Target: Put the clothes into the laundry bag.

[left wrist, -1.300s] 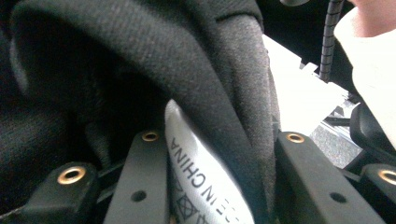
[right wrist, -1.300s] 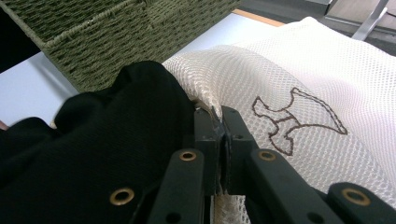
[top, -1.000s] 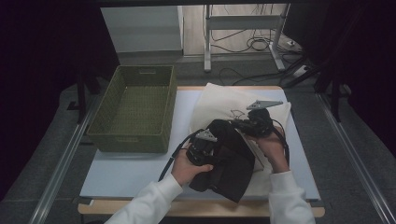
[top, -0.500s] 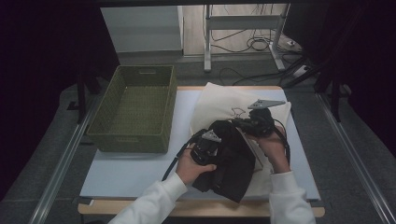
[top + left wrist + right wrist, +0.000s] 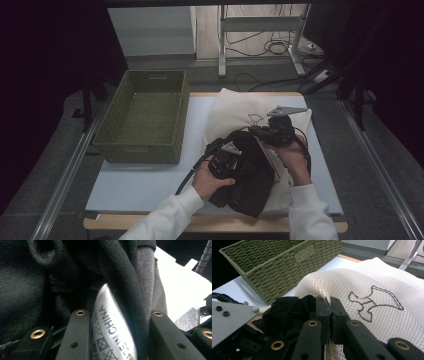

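In the high view, a cream mesh laundry bag (image 5: pixel 240 112) lies across the right half of the white table (image 5: pixel 150 180), with a green woven basket (image 5: pixel 145 117) standing empty at the left of the frame. A black garment (image 5: pixel 252 182) sits bunched at the lower centre, half over the bag's near edge. The left gripper (image 5: pixel 225 159) is buried in the garment's upper left fold, and the right gripper (image 5: pixel 267 132) sits just above it at the bag's mouth, probably so that one hand feeds cloth while the other keeps the opening lifted.

In the left gripper view, dark knit fabric of the black garment (image 5: pixel 117 277) hangs down across the frame, and a white care label (image 5: pixel 110 332) lies between the two jaws. The jaws stand partly closed with the label and the thick fold beside it between them; they appear to be grasping the garment there, though this close I cannot see the pads pressing.

In the right gripper view, the jaws are clenched tight at the centre of the frame, pinching the mesh laundry bag's hem (image 5: pixel 324 296). The bag's netting with a brown stitched motif (image 5: pixel 375 302) spreads to the right, the black garment (image 5: pixel 289 312) crowds in at lower left, and the basket (image 5: pixel 279 267) fills the upper left. Holding the hem up seems meant to keep the mouth open for the garment.
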`<control>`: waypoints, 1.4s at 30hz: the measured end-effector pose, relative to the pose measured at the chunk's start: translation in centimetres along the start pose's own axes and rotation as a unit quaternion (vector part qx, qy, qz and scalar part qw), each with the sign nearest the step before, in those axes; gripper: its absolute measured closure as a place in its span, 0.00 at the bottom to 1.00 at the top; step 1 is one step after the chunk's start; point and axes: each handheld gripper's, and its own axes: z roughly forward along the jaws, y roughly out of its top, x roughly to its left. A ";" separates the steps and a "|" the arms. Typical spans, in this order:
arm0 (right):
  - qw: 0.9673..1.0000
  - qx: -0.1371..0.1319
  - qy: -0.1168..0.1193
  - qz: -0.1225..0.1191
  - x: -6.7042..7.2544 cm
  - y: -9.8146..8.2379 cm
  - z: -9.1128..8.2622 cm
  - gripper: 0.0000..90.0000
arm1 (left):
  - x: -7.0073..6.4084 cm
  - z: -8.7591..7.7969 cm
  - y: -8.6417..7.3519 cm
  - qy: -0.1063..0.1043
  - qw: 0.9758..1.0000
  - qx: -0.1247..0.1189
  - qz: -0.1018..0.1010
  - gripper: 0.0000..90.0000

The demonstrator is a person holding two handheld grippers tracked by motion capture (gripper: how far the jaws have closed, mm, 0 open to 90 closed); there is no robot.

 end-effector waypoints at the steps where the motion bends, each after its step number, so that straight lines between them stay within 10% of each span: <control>1: 1.000 -0.001 0.000 0.000 0.0 0.0 0.0 0.96 | 0.0 0.0 0.1 0.001 1.000 -0.001 -0.002 0.75; 29: 1.000 0.000 0.011 -0.011 0.6 0.3 -0.4 0.96 | 1.9 0.4 4.7 0.064 0.997 -0.035 -0.001 0.72; 42: 1.000 0.006 0.012 -0.002 -0.1 0.0 -0.1 0.96 | -0.2 -2.7 2.1 0.059 0.996 -0.058 0.016 0.28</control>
